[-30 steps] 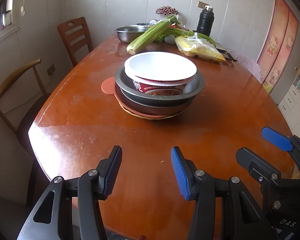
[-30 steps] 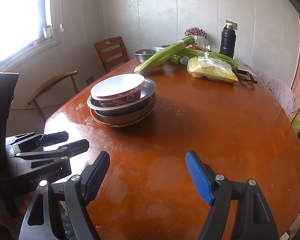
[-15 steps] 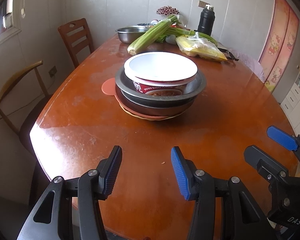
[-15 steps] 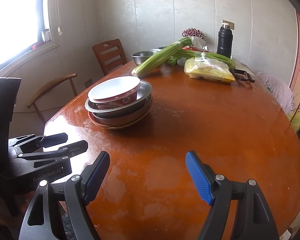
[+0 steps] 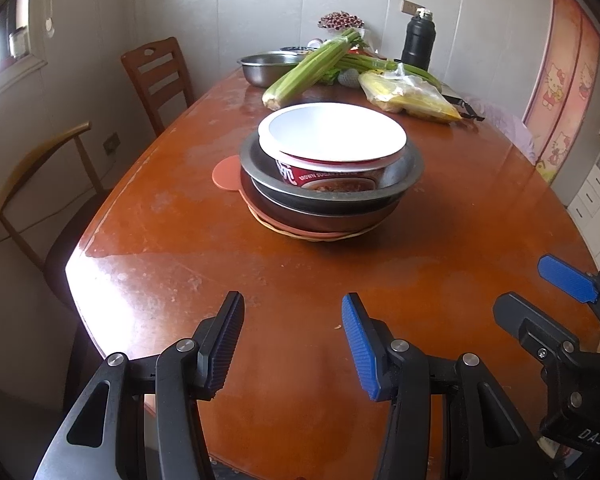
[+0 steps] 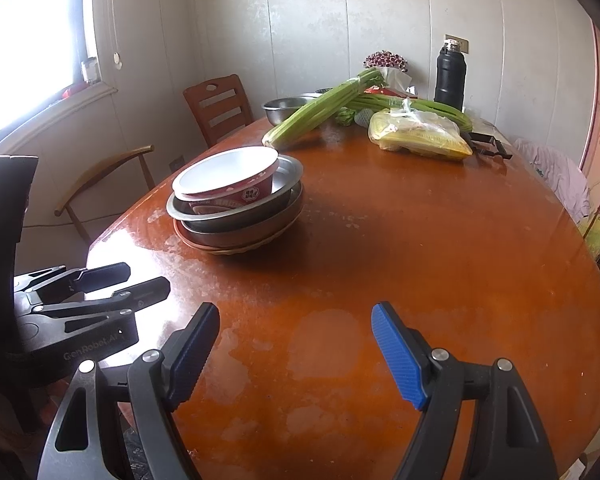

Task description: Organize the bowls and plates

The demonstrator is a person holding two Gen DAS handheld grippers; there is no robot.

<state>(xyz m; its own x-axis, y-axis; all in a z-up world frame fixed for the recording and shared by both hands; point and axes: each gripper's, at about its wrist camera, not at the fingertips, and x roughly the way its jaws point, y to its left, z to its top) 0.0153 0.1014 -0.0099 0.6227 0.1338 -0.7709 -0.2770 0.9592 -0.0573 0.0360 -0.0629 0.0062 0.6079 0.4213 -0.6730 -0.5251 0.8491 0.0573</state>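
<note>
Tabletop [image 5: 180, 240] holds stacked bowls [image 5: 331, 172] well beyond both grippers' spread, empty jaws

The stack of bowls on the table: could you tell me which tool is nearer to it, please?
Left, narrowly. The left tool sits straight in front of the stack of bowls, facing it, open and empty. The right tool is off to the stack's right, also open.
</note>
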